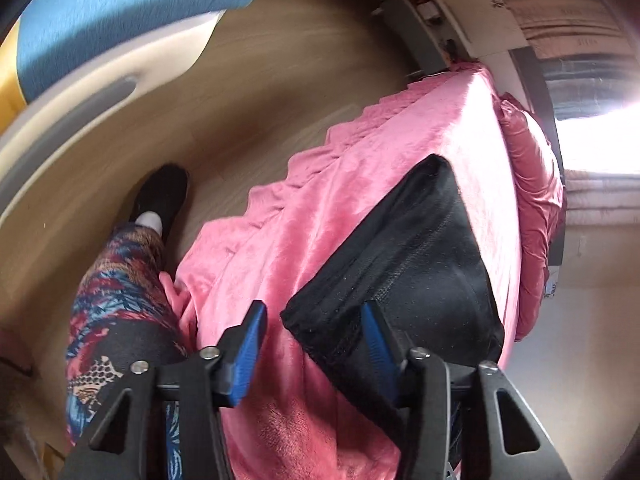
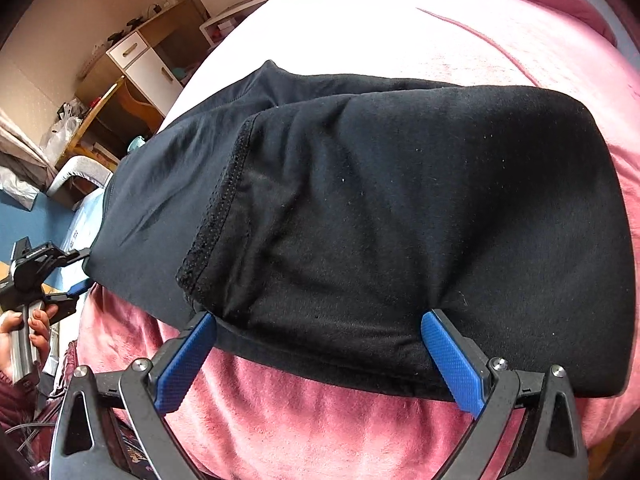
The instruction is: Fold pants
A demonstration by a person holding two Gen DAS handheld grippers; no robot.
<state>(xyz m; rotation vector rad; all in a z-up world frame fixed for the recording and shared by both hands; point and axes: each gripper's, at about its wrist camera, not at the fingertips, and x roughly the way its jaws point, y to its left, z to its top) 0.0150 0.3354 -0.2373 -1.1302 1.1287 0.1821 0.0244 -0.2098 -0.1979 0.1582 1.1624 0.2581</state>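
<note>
The black pants [image 2: 360, 208] lie folded in layers on the pink bed cover [image 2: 328, 412], a stitched hem [image 2: 224, 208] on top. My right gripper [image 2: 320, 356] is open, its blue pads at the near edge of the fold, one on each side of it. In the left wrist view the pants [image 1: 408, 272] lie on the pink cover [image 1: 360, 184]. My left gripper [image 1: 316, 344] is open at their near corner, its right pad over the black cloth. It also shows in the right wrist view [image 2: 74, 280], held by a hand at the pants' left end.
The bed's edge drops to a wooden floor [image 1: 240, 92] on the left, where the person's patterned leg [image 1: 116, 292] and black shoe [image 1: 164, 196] stand. A pink pillow [image 1: 536, 208] lies at the bed's far side. A cabinet [image 2: 144, 64] and chair [image 2: 80, 172] stand beyond the bed.
</note>
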